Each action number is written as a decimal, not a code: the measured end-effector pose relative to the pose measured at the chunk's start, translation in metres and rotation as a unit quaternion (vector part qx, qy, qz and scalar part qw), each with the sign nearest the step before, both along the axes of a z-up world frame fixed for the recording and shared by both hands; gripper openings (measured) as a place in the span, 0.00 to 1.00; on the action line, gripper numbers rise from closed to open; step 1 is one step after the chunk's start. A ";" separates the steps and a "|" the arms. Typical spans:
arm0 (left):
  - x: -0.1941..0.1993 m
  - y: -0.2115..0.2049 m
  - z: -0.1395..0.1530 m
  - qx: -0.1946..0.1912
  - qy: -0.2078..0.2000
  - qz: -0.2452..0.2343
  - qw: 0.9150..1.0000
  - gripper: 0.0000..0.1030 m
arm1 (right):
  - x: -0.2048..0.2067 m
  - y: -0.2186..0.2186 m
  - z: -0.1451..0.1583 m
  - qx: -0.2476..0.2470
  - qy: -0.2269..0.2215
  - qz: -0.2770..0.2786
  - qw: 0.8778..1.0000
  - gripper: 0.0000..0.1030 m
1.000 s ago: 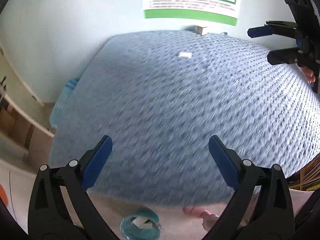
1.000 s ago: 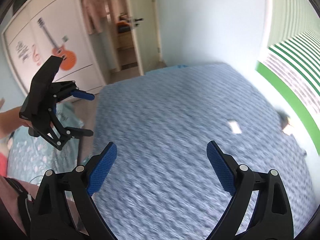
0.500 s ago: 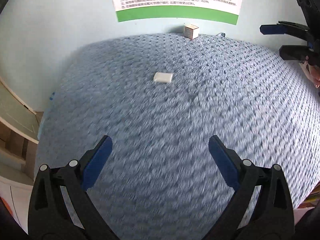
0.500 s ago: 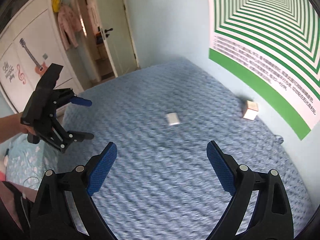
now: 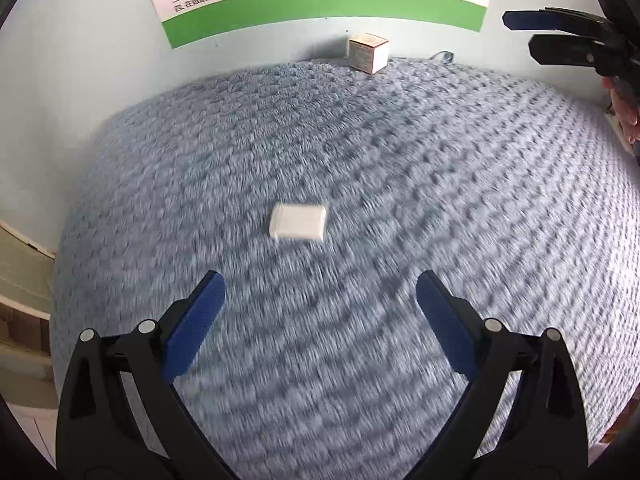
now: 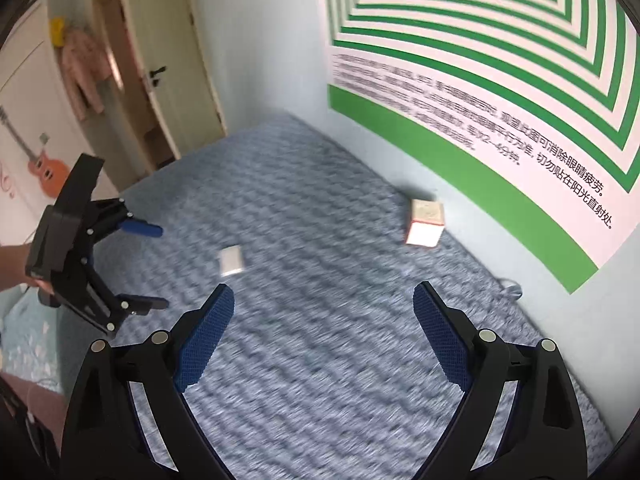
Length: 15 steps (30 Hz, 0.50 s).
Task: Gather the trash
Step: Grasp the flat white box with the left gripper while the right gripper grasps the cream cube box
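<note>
While tongs [image 5: 320, 292] gape, packet [image 5: 298, 221] ahead

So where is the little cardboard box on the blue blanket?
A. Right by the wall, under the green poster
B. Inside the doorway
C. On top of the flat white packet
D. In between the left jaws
A. The little cardboard box sits at the far edge of the blue blanket against the wall, just below the green poster, apart from the flat white packet.
</note>
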State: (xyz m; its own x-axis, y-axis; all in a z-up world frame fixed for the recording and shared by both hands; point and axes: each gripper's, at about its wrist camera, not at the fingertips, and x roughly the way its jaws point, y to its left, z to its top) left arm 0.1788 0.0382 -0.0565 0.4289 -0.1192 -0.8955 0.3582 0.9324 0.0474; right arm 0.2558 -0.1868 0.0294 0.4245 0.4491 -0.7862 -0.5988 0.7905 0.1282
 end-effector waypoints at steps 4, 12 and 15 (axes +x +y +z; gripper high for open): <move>0.026 0.000 -0.010 -0.005 0.006 0.003 1.000 0.90 | 0.030 -0.001 -0.018 -0.010 -0.002 -0.008 1.000 0.88; 0.062 0.005 -0.036 -0.008 0.029 0.026 0.999 0.80 | 0.086 0.001 -0.057 -0.010 0.013 -0.020 1.000 0.88; 0.069 0.007 -0.045 -0.006 0.033 0.027 0.999 0.80 | 0.104 0.004 -0.070 -0.015 0.013 -0.012 1.000 0.88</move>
State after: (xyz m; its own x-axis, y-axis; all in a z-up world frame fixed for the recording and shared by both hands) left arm 0.2473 0.0452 -0.1012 0.3745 -0.1086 -0.9208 0.3090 0.9510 0.0135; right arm 0.3597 -0.1830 -0.0409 0.4144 0.4146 -0.8102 -0.5761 0.8087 0.1192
